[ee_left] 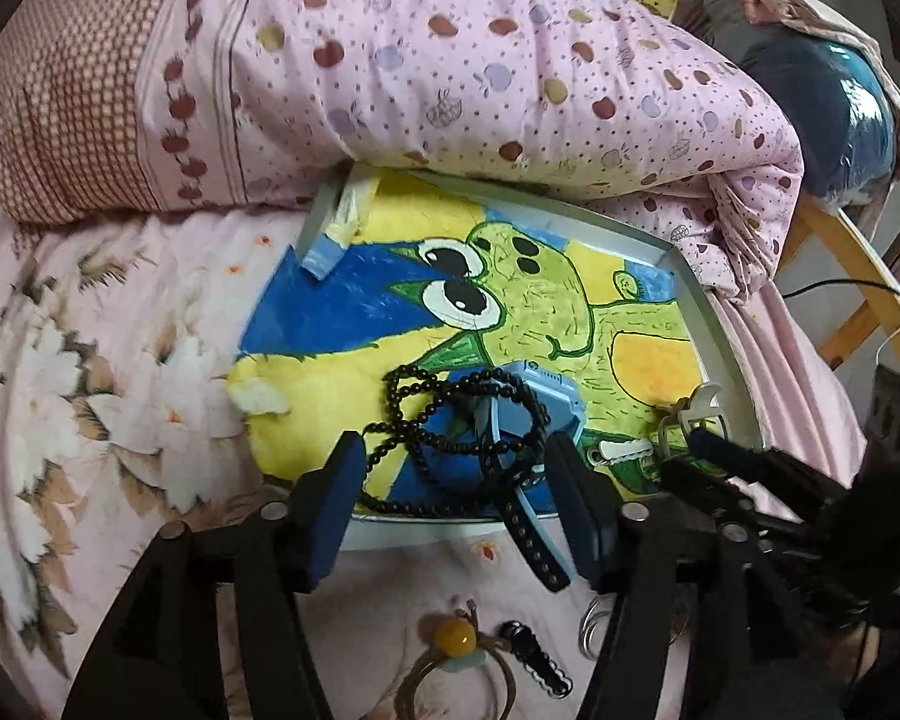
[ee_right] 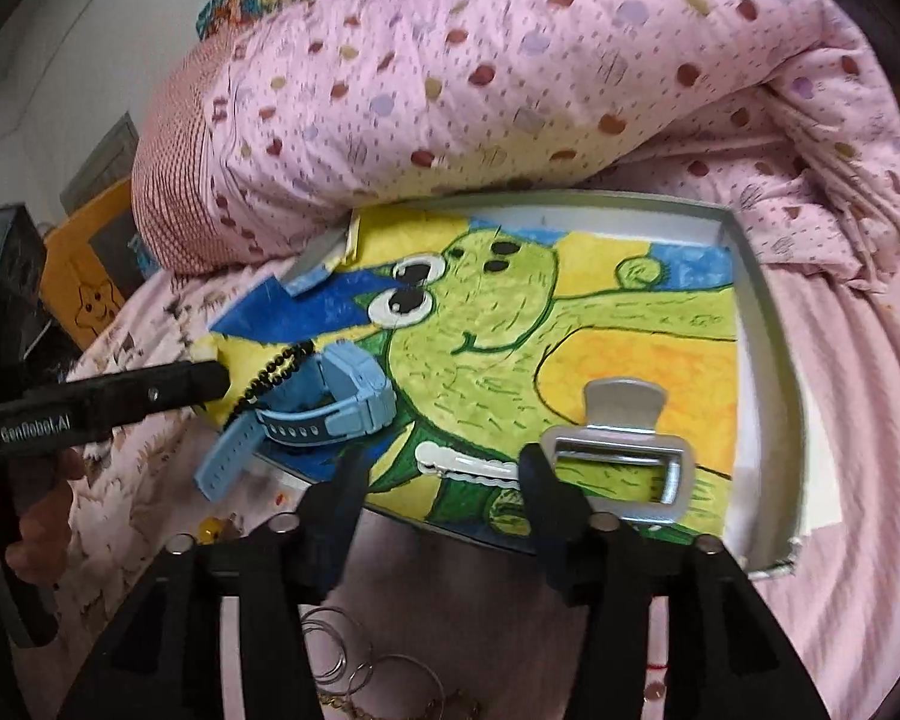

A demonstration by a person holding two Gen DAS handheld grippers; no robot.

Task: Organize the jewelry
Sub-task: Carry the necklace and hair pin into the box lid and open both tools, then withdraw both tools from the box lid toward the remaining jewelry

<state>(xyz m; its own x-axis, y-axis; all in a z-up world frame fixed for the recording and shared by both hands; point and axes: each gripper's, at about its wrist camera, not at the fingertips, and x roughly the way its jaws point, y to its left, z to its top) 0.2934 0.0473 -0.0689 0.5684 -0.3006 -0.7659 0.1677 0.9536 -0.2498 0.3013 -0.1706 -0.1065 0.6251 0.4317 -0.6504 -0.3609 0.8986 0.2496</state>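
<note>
1. Two grippers in my views. My left gripper (ee_left: 456, 468) stands wide open, fingers either side of the black bead necklace (ee_left: 450, 420) and blue watch (ee_left: 528, 414), gripping neither.
2. My right gripper (ee_right: 444, 474) is spread too, empty, just before the white hair clip (ee_right: 468, 465) and grey claw clip (ee_right: 618, 456).
3. Watch strap runs toward me, overhanging the tray (ee_right: 762, 324) edge.
4. Tray sits on a pink floral bed, rolled quilt (ee_left: 480, 72) behind.
</note>
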